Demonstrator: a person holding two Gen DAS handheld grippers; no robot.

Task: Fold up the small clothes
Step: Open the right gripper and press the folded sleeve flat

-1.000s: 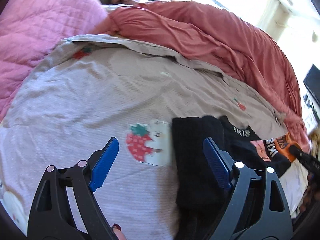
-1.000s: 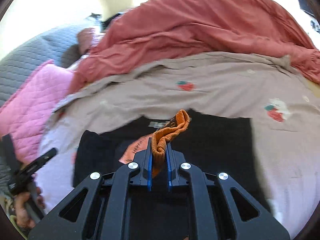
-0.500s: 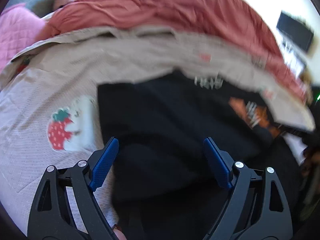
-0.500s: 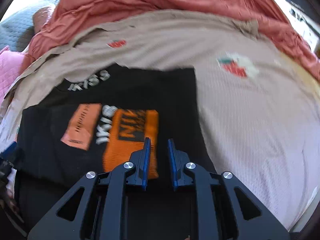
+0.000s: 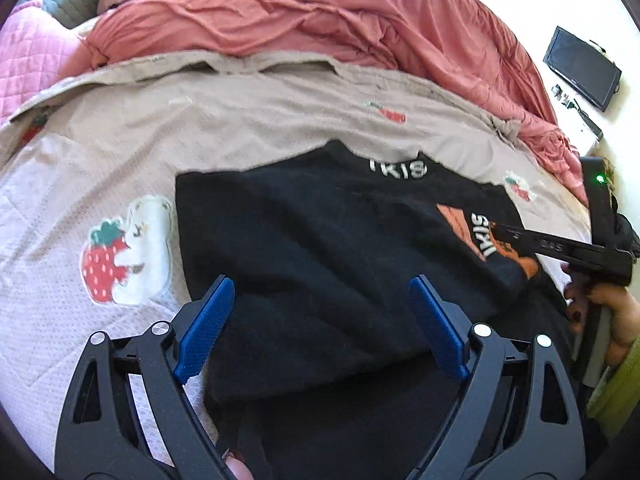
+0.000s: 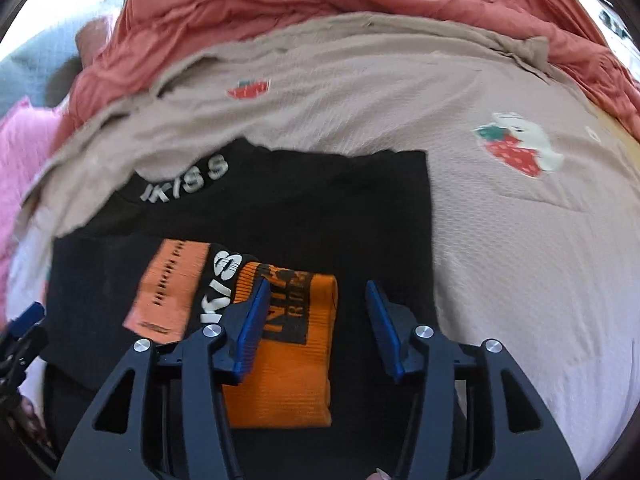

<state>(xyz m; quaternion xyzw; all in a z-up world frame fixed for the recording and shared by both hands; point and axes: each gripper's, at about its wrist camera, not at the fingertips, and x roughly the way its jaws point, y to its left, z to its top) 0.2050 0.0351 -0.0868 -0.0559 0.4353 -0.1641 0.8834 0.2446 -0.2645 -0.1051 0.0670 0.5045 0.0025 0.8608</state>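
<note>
**Orange cuff let go, sleeve folded in**

On the bedspread (image 6: 520, 240), near its front edge, the black sweater (image 5: 320, 240) lies flat, collar toward the heaped red duvet (image 5: 320, 12). 1 second ago the right gripper (image 6: 316, 320) pinched the orange cuff (image 6: 292, 360) up in the air; now the cuff rests on the sweater body and the jaws are opening, pads clear of the cloth. By my reading, 1 sleeve fold is done. The left gripper (image 5: 320, 324) stands wide above the sweater's near hem, holding nothing.

Only the right wrist view shows the whole cuff. Only the left wrist view shows the dark screen (image 5: 580, 68) beyond the bed's far corner.
</note>
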